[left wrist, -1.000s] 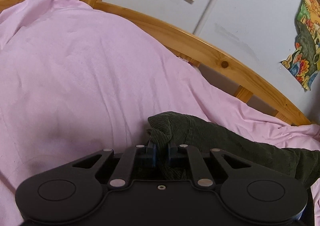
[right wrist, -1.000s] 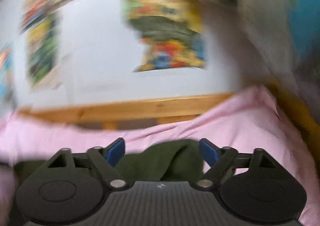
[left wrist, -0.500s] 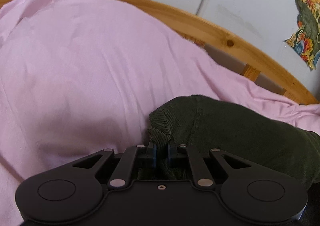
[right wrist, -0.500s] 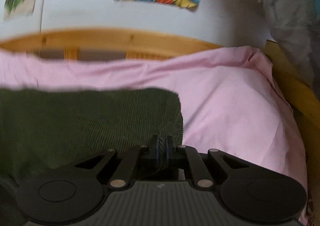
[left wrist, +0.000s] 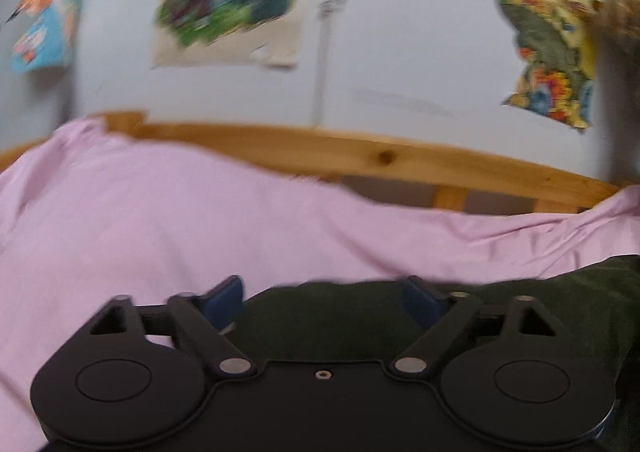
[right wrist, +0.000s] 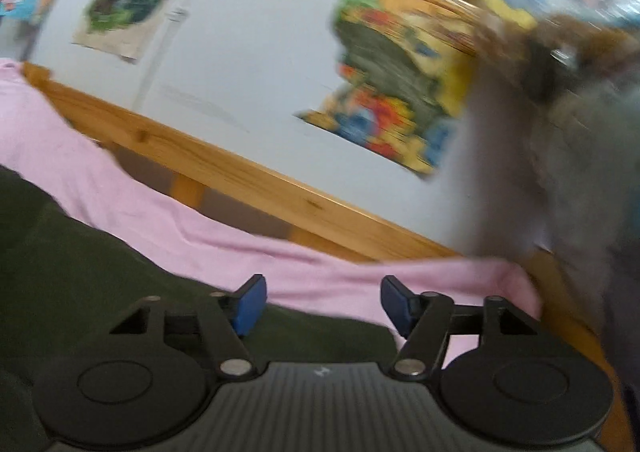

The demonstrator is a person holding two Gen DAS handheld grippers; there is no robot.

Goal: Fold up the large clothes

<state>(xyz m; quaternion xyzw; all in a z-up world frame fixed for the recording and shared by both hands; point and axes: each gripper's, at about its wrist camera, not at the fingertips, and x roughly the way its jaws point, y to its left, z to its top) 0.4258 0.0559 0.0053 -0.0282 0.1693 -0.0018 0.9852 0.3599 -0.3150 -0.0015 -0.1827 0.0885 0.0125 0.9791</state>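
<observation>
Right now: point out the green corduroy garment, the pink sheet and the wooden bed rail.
green corduroy garment [left wrist: 320,316]: left wrist view, top fold between the gripper pads.
pink sheet [left wrist: 160,219]: left wrist view, bare middle stretch.
wooden bed rail [right wrist: 248,179]: right wrist view, top bar.

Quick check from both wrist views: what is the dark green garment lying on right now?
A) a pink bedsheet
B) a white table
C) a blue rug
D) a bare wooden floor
A: the dark green garment lies on the pink bedsheet, with the wooden bed rail behind it.
</observation>
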